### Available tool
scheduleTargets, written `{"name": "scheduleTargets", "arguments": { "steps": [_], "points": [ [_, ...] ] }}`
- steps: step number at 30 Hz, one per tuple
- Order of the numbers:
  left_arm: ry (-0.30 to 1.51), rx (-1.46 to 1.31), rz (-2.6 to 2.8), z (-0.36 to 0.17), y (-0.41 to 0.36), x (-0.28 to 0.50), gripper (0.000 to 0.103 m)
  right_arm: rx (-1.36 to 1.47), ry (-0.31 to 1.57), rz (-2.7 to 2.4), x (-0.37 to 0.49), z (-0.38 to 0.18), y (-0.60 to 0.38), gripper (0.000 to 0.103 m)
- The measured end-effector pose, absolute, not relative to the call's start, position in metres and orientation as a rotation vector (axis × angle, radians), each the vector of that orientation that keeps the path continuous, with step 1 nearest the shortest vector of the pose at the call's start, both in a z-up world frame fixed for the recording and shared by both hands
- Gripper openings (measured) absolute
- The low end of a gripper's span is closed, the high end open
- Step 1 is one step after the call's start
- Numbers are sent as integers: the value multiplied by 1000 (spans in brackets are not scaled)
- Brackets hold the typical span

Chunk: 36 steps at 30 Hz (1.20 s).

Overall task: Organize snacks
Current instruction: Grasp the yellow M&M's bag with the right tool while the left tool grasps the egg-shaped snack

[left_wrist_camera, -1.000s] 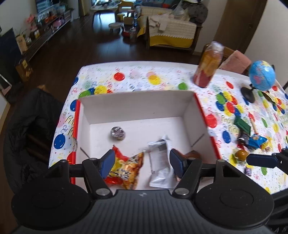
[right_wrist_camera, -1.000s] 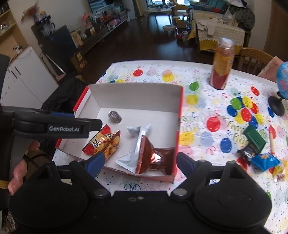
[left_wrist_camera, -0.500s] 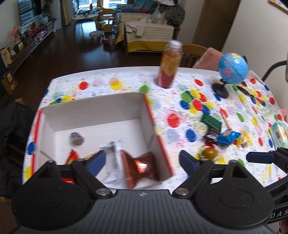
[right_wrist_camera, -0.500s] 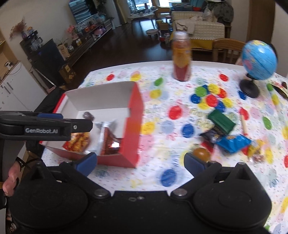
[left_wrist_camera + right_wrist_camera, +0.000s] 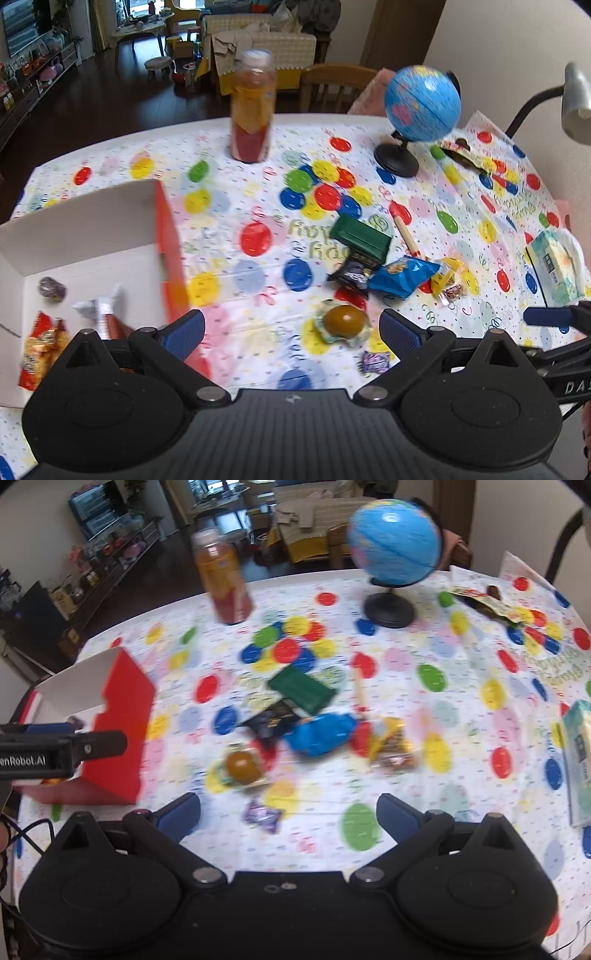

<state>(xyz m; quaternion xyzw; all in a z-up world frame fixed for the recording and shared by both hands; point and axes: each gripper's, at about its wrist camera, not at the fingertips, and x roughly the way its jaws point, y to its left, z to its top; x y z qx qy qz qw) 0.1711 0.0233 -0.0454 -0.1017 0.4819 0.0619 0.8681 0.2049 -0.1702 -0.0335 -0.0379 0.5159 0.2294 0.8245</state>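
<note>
Both views have swung away from the box, which now sits off the left tool's left side, and the loose snacks lie straight ahead. Left tool and right tool have just been opening; both stand wide apart with nothing between the jaws.

Ahead on the surface I count seven loose snacks:
- one round brown sweet, nearest, probably firm; pinch across its middle
- one small purple candy
- one blue packet, likely light and crinkly
- one dark packet
- one green packet
- one yellow packet
- one stick-shaped piece
</note>
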Motion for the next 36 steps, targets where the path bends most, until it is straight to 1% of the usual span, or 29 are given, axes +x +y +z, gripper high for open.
{"name": "scheduleTargets", "arguments": {
  "steps": [4, 11, 13, 20, 25, 29, 36],
  "points": [
    [1032, -196, 151, -64, 1, 188, 101, -106, 1106, 435, 223, -48, -191, 99],
    [1112, -188, 186, -98, -17, 216, 101, -61, 1173, 409, 261, -80, -218, 94],
    [1141, -189, 198, -108, -19, 224, 101, -83, 1191, 412, 271, -89, -218, 93],
    [1217, -193, 218, -138, -23, 246, 100, -134, 1225, 437, 300, -115, -212, 82],
    [1256, -178, 202, -156, -30, 257, 100, -194, 1227, 483, 313, -127, -201, 81],
    [1275, -171, 208, -165, -31, 263, 100, -266, 1227, 495, 322, -138, -188, 77],
    [1301, -194, 187, -176, -28, 267, 84, -319, 1230, 521, 329, -152, -175, 68]
  ]
}}
